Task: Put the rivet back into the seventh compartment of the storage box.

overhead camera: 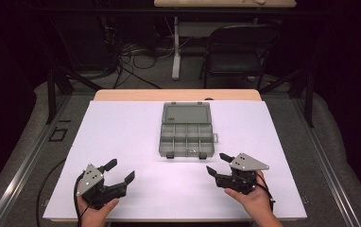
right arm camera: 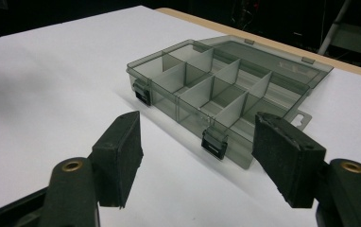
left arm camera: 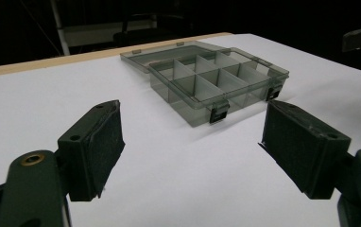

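Observation:
A grey see-through compartment box (overhead camera: pixel 186 135) lies open in the middle of the white table, its lid (overhead camera: pixel 186 113) folded flat toward the far side. Dividers split it into several compartments that look empty. Two black latches (overhead camera: pixel 170 155) sit on its near wall. My left gripper (overhead camera: pixel 120 171) rests near the front left, open, nothing between its jaws. My right gripper (overhead camera: pixel 218 163) is at the front right, also open and empty, a short way from the box's near right corner. The box (left arm camera: pixel 216 80) lies ahead in the left gripper view, and closer (right arm camera: pixel 221 99) in the right gripper view.
The white sheet (overhead camera: pixel 122 132) covers the table (overhead camera: pixel 178 94), whose wooden edge shows at the far side. Beyond it stand a black folding chair (overhead camera: pixel 237 52) and a desk leg (overhead camera: pixel 176 47) among floor cables. A black cable (overhead camera: pixel 51 184) trails off the left gripper.

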`<state>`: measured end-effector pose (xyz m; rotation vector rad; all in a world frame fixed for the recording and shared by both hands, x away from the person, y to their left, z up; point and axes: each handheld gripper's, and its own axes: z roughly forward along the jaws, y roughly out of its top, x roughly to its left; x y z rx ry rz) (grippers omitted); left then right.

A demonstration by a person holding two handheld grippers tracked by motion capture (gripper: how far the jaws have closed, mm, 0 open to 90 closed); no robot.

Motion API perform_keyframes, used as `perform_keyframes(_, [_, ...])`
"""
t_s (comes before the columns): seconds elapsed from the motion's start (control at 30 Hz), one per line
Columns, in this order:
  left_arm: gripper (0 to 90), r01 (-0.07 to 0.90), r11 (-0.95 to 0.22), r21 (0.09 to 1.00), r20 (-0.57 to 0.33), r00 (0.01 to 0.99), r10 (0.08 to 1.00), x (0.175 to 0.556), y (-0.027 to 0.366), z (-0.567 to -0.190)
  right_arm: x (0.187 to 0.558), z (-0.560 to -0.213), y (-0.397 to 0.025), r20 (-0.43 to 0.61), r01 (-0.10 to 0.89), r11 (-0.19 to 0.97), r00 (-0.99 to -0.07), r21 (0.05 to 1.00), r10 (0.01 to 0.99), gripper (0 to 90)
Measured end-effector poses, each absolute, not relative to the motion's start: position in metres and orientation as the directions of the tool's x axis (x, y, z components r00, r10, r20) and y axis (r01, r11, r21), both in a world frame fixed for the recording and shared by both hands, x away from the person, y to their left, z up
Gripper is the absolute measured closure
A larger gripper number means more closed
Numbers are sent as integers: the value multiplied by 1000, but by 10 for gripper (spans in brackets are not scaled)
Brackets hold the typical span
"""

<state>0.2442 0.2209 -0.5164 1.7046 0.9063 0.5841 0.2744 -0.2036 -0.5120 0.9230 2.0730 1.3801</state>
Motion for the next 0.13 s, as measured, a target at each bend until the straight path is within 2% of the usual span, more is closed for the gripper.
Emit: perform_keyframes(0.13, [208, 286, -137, 948, -61, 588, 807, 246, 220, -518, 271, -515, -208, -44, 240, 264, -657, 934, 753, 329])
